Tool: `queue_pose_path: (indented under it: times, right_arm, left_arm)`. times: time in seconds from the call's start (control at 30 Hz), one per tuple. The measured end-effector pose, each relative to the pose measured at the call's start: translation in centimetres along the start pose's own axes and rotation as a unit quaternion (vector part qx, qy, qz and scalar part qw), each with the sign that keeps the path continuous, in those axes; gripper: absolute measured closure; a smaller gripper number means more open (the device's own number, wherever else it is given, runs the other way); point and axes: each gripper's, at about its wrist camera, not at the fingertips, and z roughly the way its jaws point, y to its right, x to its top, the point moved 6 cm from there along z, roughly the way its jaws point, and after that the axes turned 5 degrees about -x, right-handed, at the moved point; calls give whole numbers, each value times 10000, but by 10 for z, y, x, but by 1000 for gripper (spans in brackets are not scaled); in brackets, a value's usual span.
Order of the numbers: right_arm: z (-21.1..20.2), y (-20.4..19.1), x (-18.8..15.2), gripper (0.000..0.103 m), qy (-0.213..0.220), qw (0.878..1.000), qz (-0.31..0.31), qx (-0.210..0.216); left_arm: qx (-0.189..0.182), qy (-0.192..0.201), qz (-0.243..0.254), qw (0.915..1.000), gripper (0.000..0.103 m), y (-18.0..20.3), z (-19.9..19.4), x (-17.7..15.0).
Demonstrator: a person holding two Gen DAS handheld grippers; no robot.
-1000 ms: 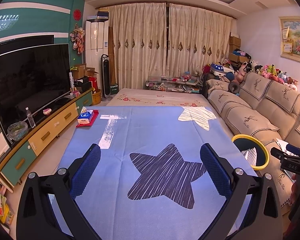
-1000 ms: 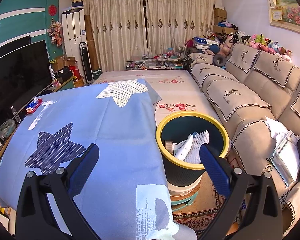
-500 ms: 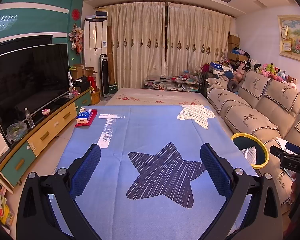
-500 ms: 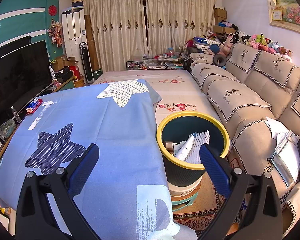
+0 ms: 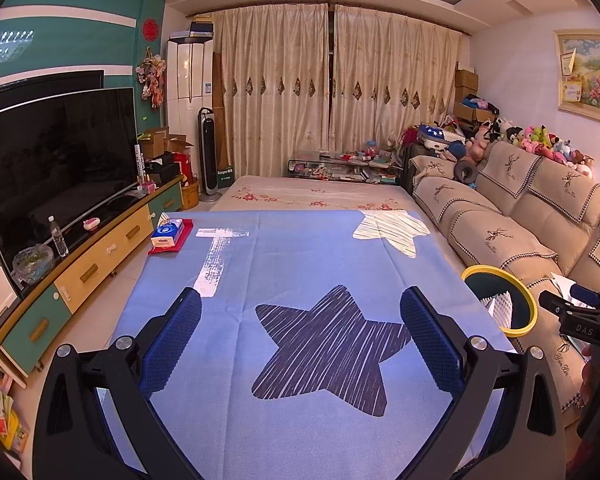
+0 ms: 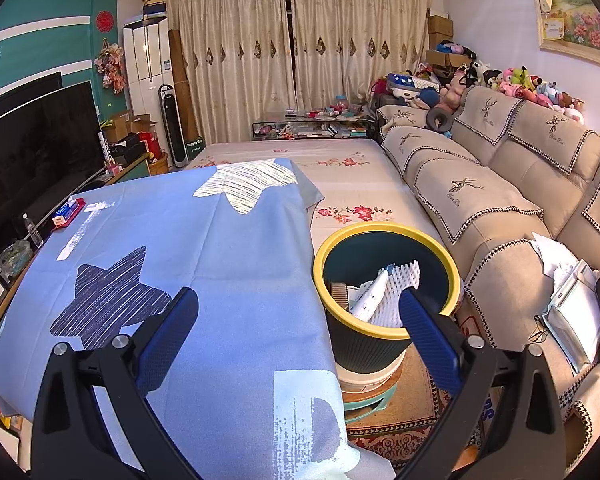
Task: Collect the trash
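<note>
A dark green bin with a yellow rim (image 6: 384, 236) stands right of the table and holds white foam netting (image 6: 396, 292), a white tube and other trash. It also shows in the left wrist view (image 5: 528, 300). My right gripper (image 6: 300, 312) is open and empty, with its right finger in front of the bin's rim. My left gripper (image 5: 300, 316) is open and empty above the blue star tablecloth (image 5: 300, 264). The right gripper's body (image 5: 580, 320) shows at the right edge of the left wrist view.
A tissue pack on a red tray (image 5: 170, 236) lies at the table's far left corner. A TV (image 5: 56, 160) and cabinet line the left. A beige sofa (image 6: 500, 208) with papers (image 6: 568, 292) runs along the right. A floral-covered surface (image 6: 340, 160) lies beyond the table.
The left wrist view has shifted slightly; the table and bin sit a touch lower and leftward. The right gripper has not visibly moved. Both stay open.
</note>
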Motion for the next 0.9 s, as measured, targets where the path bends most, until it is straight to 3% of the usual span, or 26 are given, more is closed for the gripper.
queue_pose_path:
  times: [0.9]
  right_arm:
    - [1,-2,2,7,-4,10000,10,3]
  left_arm:
    - [-11,-6,1,10000,5,1,1,-1]
